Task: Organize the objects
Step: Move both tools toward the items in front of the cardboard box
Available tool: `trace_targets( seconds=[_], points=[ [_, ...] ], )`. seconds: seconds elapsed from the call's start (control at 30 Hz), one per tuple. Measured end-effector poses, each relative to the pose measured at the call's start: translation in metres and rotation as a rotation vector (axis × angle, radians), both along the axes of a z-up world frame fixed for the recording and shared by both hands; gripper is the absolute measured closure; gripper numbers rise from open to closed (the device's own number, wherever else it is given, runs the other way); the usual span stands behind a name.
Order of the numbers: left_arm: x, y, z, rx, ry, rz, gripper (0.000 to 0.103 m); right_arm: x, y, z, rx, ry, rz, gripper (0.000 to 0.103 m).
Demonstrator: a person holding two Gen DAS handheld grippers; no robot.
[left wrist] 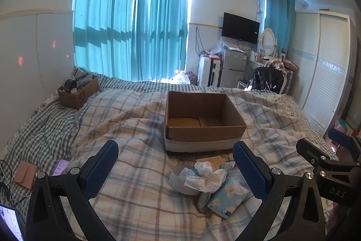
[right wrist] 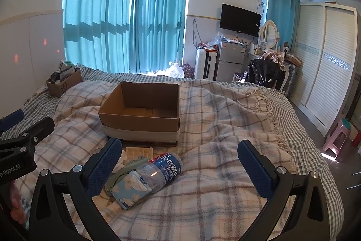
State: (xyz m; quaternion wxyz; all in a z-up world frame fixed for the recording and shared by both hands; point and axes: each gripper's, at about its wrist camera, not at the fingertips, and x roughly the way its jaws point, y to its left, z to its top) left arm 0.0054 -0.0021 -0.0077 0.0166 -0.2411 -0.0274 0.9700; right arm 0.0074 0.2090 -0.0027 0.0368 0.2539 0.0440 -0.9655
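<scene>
My left claw [left wrist: 175,167] hangs over the bed with its blue pads spread wide and nothing between them. My right claw [right wrist: 179,164] is just as wide apart and just as empty, hovering beside it; each shows at the edge of the other's view.

Nearest to me, on the plaid blanket [right wrist: 214,184], lies a small heap of things. A blue floral tissue pack [left wrist: 226,197] lies at the front, touching a grey-green clip-like tool [right wrist: 123,171] whose exact kind I cannot tell. A crumpled white tissue [left wrist: 206,175] spills over a round white container [left wrist: 180,182] just left of the pack. From the right wrist view, a clear plastic bottle [right wrist: 161,169] with a blue label lies on its side against the tissue pack. Behind the heap a flat tan booklet or card [right wrist: 138,153] lies on the blanket, near the foot of the box.

Just beyond stands the open cardboard box [left wrist: 204,128], upright, with a white band round its base.

Off to my left, on the checked sheet, lie a tan wallet [left wrist: 25,174] and a phone [left wrist: 60,166] with its screen lit. Farther back, near the wall, a smaller cardboard box [left wrist: 77,93] is full of odds and ends.

Past the bed hang teal curtains [left wrist: 133,22], and a television [left wrist: 240,28] is mounted above a small fridge [left wrist: 232,67].
</scene>
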Motion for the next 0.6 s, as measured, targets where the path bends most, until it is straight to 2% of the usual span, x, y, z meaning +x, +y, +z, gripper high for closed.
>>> trace_targets(
  seconds=[0.33,0.6],
  points=[
    [-0.012,0.012,-0.017,-0.019,-0.059,-0.018,0.0,-0.009,0.01,-0.008,-0.001,-0.031,-0.017,0.0],
    [-0.043,0.031,-0.055,-0.034,-0.189,-0.046,0.001,-0.035,0.024,-0.034,-0.011,-0.108,-0.029,0.0]
  ],
)
